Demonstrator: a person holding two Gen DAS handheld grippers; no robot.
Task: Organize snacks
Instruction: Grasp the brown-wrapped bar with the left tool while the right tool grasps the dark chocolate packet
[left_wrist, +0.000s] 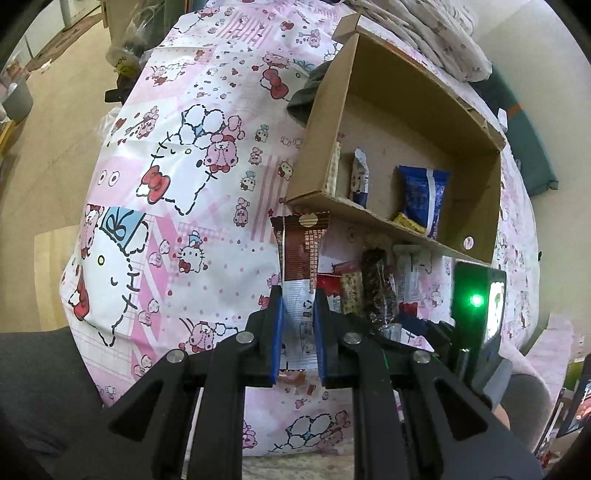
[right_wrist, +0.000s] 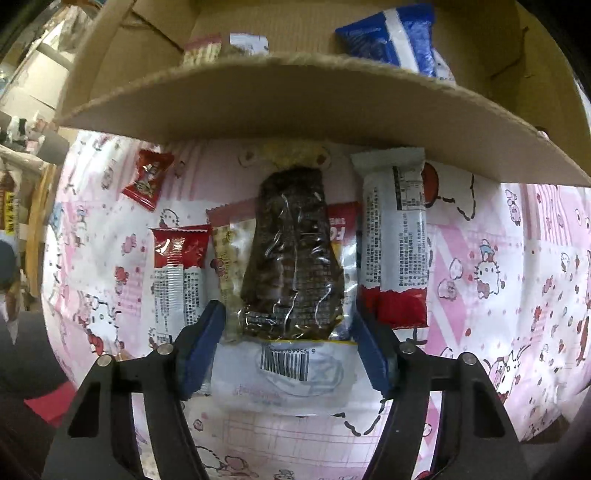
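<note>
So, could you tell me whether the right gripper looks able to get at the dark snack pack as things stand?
Probably yes: the right gripper is open, its fingers either side of the dark snack pack, which lies on top of the other packets with nothing above it.

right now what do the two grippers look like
Both the left gripper and the right gripper are black plastic linkages with silver round pivot pins and flat blue pads on the fingers. A grey sleeve shows beside the left one.
</note>
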